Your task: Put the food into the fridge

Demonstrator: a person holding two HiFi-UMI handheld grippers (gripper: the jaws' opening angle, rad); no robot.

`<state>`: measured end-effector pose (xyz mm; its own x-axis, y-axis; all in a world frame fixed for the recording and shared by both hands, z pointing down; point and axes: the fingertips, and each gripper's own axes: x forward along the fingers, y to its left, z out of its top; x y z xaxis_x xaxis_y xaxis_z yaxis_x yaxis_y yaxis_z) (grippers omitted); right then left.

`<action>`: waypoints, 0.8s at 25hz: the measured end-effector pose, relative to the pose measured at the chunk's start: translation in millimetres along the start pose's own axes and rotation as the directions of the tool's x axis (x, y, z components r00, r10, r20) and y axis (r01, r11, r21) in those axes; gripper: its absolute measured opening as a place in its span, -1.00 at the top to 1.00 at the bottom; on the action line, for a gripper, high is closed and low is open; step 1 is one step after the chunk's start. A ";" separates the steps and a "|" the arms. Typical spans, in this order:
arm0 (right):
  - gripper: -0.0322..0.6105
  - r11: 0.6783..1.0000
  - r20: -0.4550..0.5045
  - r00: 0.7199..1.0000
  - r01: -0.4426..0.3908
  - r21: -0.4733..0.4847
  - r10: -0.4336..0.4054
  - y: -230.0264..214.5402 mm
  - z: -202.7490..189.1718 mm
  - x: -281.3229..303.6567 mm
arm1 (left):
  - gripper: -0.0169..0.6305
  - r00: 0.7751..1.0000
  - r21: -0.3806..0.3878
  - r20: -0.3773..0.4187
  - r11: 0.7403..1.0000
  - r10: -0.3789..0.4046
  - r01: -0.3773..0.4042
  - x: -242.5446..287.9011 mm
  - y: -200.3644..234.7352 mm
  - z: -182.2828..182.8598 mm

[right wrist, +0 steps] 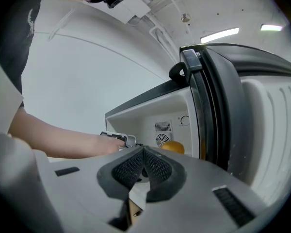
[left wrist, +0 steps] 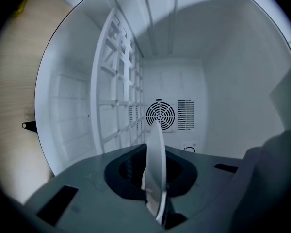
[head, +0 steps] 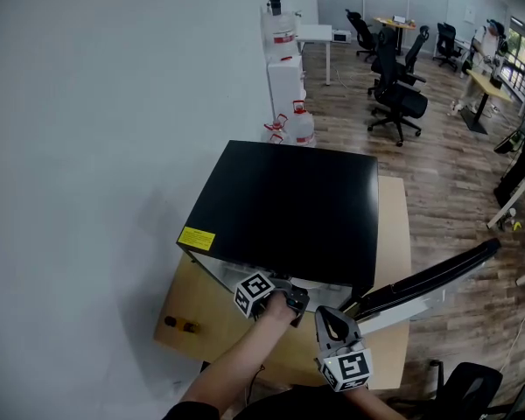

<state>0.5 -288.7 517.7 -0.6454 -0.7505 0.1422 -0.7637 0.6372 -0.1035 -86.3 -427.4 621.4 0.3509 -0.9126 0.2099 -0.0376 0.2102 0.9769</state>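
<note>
Left gripper, clamped on what looks like a white plate, should ease it level into the fridge; right gripper closed, empty.

Light wood table carries a black mini fridge, door open. Two small items, too small to identify, sit near the table's left edge.

The right tool fills the view at 6 o'clock, its grey ribbed pads meeting at the tips. Beyond it stands an open black-topped fridge with a white interior. A round orange fruit sits inside, at 4 o'clock of the round fan grille. The dark-edged fridge door stands at 3 o'clock. A bare forearm reaches in from 9 o'clock.
</note>
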 end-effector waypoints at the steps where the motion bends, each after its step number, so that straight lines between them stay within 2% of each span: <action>1: 0.71 1.000 -0.001 1.000 0.002 0.000 -0.002 -0.5 -0.3 -0.7 | 0.88 1.000 -0.001 -0.001 1.000 0.004 -0.004 1.8 -0.5 -1.0; 6: 0.71 1.000 0.000 1.000 0.013 0.017 -0.013 -3.3 1.8 -4.9 | 0.88 0.999 -0.002 -0.015 0.999 0.033 -0.033 13.4 3.9 -4.2; 10: 0.71 0.999 0.014 1.000 0.018 0.045 -0.019 -5.5 5.7 -5.9 | 0.88 0.997 -0.004 -0.067 1.000 0.029 -0.029 24.5 0.9 -15.0; 20: 0.71 0.999 0.033 0.999 0.021 0.038 -0.022 -4.0 10.0 -14.0 | 0.88 0.983 0.050 -0.160 0.996 0.087 -0.080 38.0 -1.3 -26.6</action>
<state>12.4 -282.5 506.3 -0.6285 -0.7698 0.1116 -0.7769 0.6143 -0.1381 -48.0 -453.0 627.1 0.4915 -0.8229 0.2851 -0.1125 0.2647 0.9578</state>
